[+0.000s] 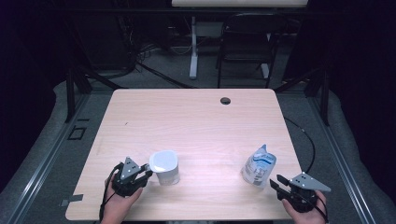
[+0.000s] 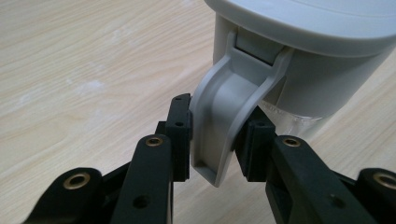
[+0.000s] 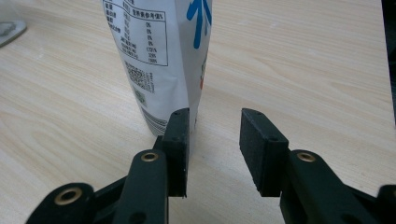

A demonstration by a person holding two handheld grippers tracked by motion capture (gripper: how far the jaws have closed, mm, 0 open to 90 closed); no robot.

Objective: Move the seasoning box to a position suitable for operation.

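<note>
Step in hand, by the look of it: getting hold of both things before a pour.

Near the front edge of the bench, at about 7 o'clock: a grey jug standing upright, lid on, clear body below. Left hand-held gripper at the jug's 9 o'clock, clamped on the jug handle, pads pressing it from both sides in the left gripper view.

At about 5 o'clock on the bench: a blue-and-white pouch, upright, top leaning slightly, well apart from the jug. Right hand-held gripper just at the pouch's 5 o'clock, released, jaws standing apart. In the right gripper view, pouch ahead at 11 o'clock, its lower edge just beyond the left pad; nothing between the jaws, bare wood in the gap.

Next move, judged: right hand-held gripper forward and a little toward its own 10 o'clock, so the pouch's narrow edge enters the gap, then a gentle squeeze. Soft, crumpling pouch: too hard a grip likely to buckle it, too low a grip likely to tip it. Jug hold firm enough already, seemingly.
</note>
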